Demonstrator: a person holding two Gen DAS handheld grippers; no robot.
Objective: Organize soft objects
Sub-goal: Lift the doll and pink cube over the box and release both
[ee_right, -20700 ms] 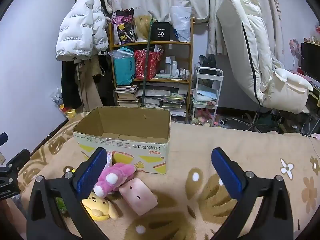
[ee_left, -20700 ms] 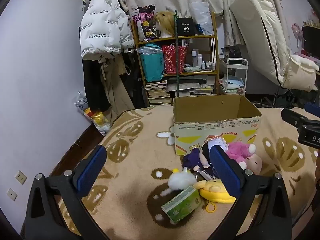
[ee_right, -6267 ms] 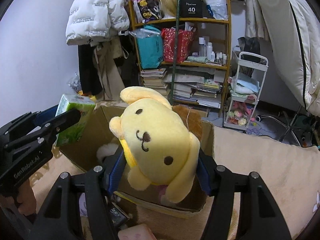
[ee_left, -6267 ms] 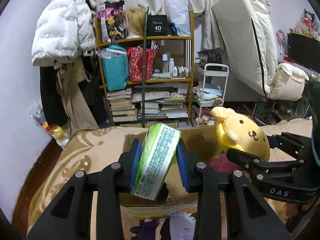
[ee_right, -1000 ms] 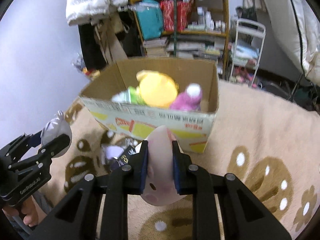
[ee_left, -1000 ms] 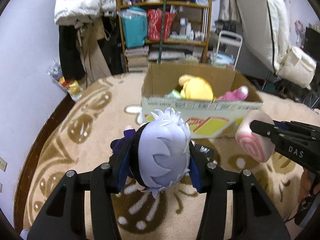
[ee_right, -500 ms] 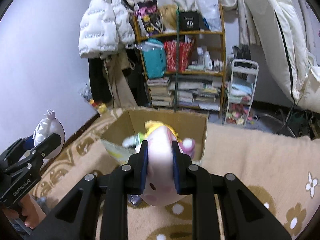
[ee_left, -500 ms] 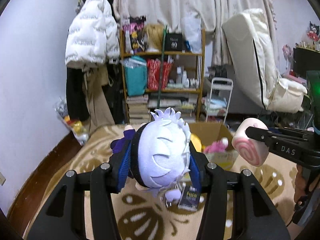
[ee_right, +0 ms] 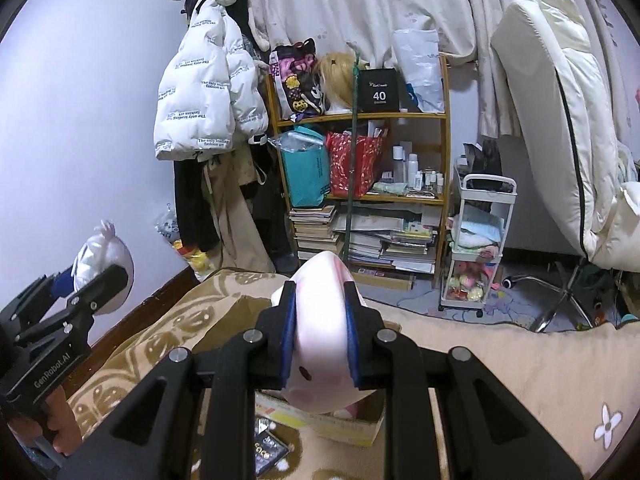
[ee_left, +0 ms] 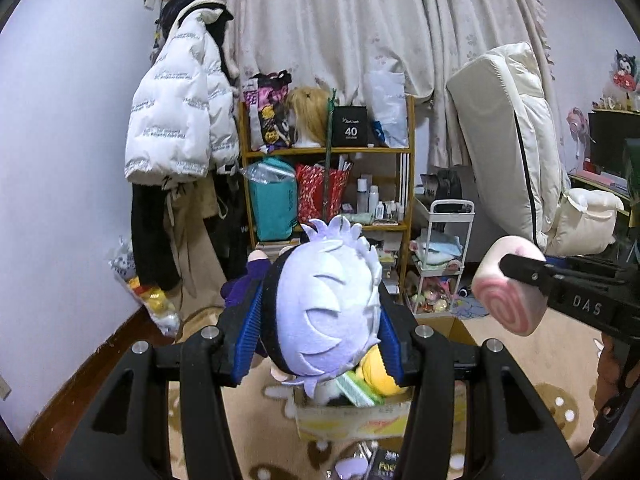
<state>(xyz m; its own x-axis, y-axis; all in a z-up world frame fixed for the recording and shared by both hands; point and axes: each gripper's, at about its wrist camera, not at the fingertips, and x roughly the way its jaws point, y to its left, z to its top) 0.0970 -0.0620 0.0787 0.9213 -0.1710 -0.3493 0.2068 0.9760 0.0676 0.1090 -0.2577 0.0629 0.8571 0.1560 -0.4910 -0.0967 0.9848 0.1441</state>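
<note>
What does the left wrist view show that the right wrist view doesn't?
Only the left wrist view shows the yellow plush and green pack inside the box. Only the right wrist view shows the pink plush's face. Both show the left gripper shut on the white-haired doll, the right gripper shut on the pink plush, and the shelf.

Cluttered wooden shelf point(ee_left: 326, 184) against pale curtains point(ee_left: 360, 32), lilac wall point(ee_left: 68, 128).

"DAS" on right gripper point(ee_left: 580, 300); "GenRobot.AI" on left gripper point(ee_right: 60, 364); "40" on black box point(ee_right: 379, 90); "The only leading fashion art" on jacket point(ee_right: 208, 104), at 10 o'clock.
</note>
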